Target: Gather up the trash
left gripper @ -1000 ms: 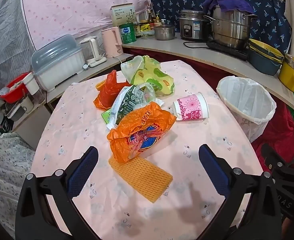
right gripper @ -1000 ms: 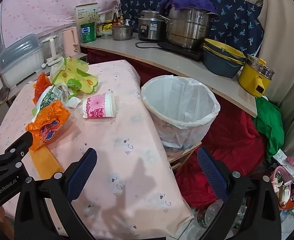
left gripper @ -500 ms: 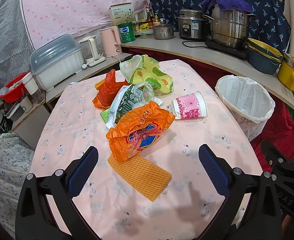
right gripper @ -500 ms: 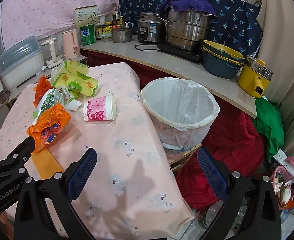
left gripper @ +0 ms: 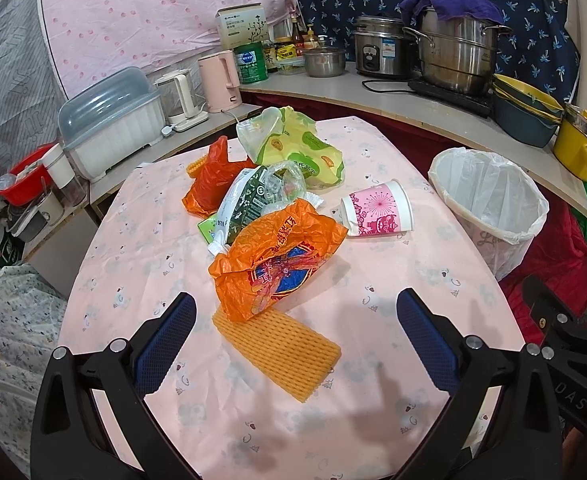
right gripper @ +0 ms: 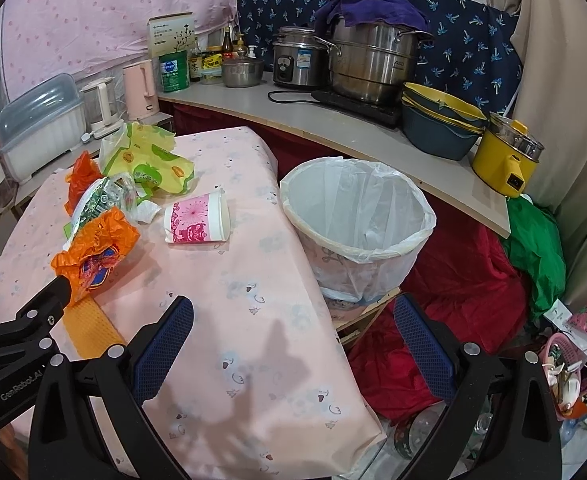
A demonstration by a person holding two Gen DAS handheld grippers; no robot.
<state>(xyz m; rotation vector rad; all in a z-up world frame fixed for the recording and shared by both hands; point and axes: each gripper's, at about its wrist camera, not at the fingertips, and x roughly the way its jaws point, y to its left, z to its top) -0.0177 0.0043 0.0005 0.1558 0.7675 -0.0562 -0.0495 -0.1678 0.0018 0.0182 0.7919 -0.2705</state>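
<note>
2 grippers hovering above pink bench (left gripper: 141,240), jaws of left gripper (left gripper: 295,338) and right gripper (right gripper: 293,338) standing wide apart, gripping nothing. Trash lying mid-bench: orange bag (left gripper: 277,256) overlapping yellow foam net (left gripper: 277,346), paper cup (left gripper: 377,210) lying sideways beside it, green wrapper (left gripper: 297,148) behind. White-lined bin (right gripper: 357,232) sitting just off bench edge.
</note>
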